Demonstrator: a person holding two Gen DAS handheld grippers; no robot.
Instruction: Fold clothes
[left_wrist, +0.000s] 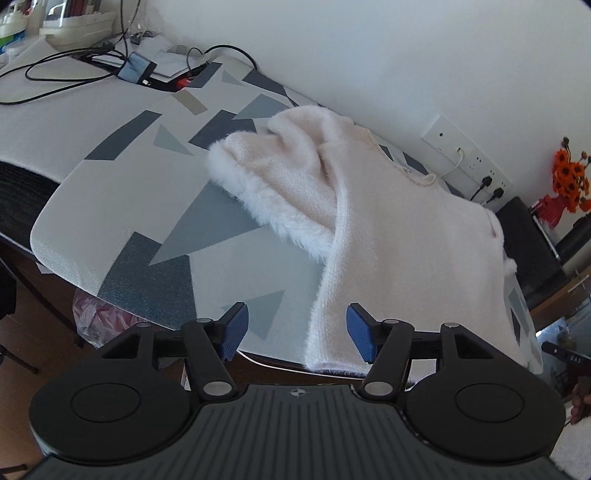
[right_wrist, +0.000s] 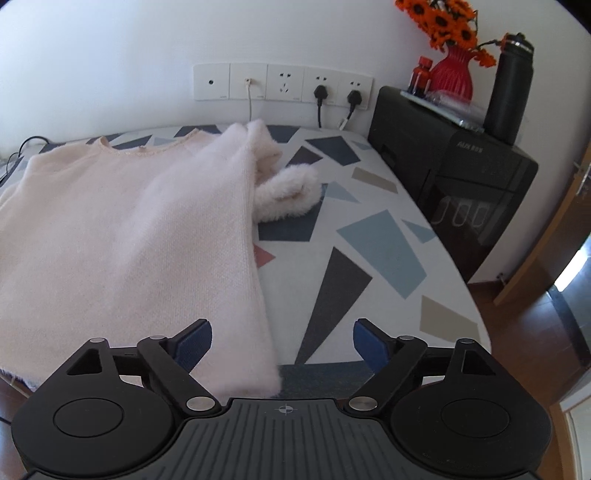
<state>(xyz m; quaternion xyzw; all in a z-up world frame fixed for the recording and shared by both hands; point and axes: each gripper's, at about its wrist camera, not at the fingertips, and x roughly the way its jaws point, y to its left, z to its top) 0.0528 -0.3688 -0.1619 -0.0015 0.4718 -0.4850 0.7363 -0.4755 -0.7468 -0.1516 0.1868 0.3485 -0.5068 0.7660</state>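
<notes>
left hand-held gripper (left_wrist: 297, 332): my jaws stand apart, nothing pinched. The sweater's near hem edge lies in the gap towards the right pad, and no pad presses on it.
sweater (left_wrist: 399, 236): pale pink, fluffy, flat on the worktop (left_wrist: 122, 192). In the left wrist view it runs from 6 o'clock up to 1 o'clock. One side looks folded inward already, my guess.
left cuff (left_wrist: 258, 184): the furry sleeve end is bunched at the 11 o'clock side of the body. It sits loosely, not tucked.
right hand-held gripper (right_wrist: 282, 349): jaws wide apart, holding nothing. The sweater's near corner sits under the left pad, just beside it; the rest of the gap is over bare worktop.
right cuff (right_wrist: 288, 192): it sticks out past the folded edge at 12 o'clock in the right wrist view.
risk 1: the hem overhangs the worktop's near edge. The fuzzy knit could slide off, or a careless pad could drag it off.
risk 2: both cuffs are loose, so the next fold may trap them crooked and leave a lumpy stack.
risk 3: the pile is thick, so a shallow pinch might grab fluff only and slip.
risk 4: cables (left_wrist: 66, 70) at 10 o'clock are well apart, so snagging looks unlikely.
</notes>
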